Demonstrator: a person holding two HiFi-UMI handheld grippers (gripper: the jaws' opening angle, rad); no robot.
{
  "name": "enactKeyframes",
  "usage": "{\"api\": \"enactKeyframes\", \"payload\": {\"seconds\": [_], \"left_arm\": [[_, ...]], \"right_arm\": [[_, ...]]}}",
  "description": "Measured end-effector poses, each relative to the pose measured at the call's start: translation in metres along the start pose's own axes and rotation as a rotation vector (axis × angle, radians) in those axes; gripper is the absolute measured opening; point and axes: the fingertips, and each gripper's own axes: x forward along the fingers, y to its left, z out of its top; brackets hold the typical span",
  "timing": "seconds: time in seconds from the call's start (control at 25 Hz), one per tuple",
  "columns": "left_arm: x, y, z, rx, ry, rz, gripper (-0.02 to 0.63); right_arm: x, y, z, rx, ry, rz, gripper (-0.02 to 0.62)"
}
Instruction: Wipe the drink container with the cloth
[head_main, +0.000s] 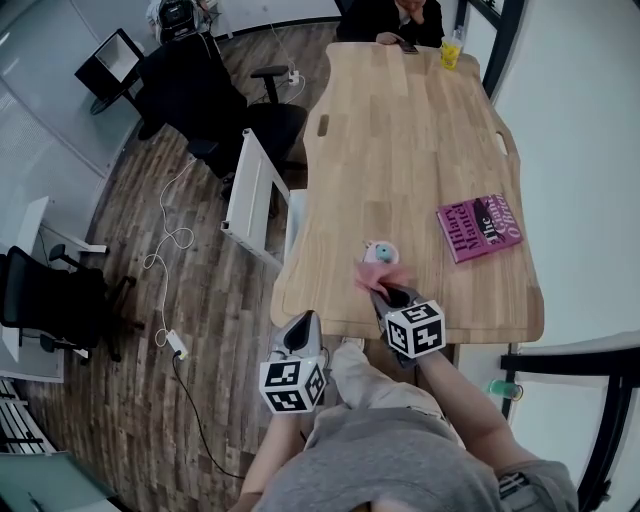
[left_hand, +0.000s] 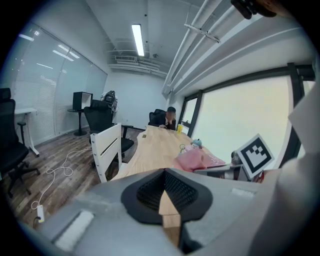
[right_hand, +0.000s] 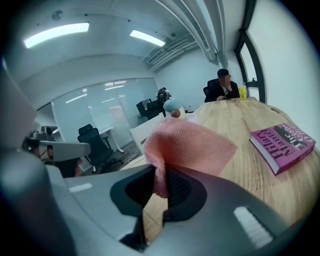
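The drink container (head_main: 380, 252) stands upright on the wooden table (head_main: 400, 150), long axis vertical, with a rounded blue top. Just on its near side hangs the pink cloth (head_main: 378, 277), pinched by a corner in the right gripper (head_main: 392, 295), whose jaws are closed on it. The coming move turns on this relation: the container lies straight ahead of the right gripper and slightly to its left, beyond the cloth, so a short push forward should bring fabric against its side. Whether cloth and container already touch cannot be told.

The left gripper (head_main: 303, 325) is to the container's near left, off the table's edge and well apart from it. Its jaws are closed with nothing between them. The right is clearly the nearer of the two.

To the container's right lies a pink book (head_main: 480, 228), flat on the table and well apart from it.

In the right gripper view the cloth (right_hand: 192, 145) covers nearly all of the container (right_hand: 173, 106), leaving only the blue top showing above the fold. The left gripper view shows it from the side, the container (left_hand: 196, 144) rising behind the cloth (left_hand: 191, 160) with a small ring hanging at its left.
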Motion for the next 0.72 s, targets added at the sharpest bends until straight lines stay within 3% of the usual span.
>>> {"api": "enactKeyframes", "payload": {"seconds": [0.72], "left_arm": [[0.024,0.006,0.0,0.0,0.03,-0.045,0.002]], "right_arm": [[0.03,-0.014,-0.035,0.088,0.092,-0.028,0.034]]}}
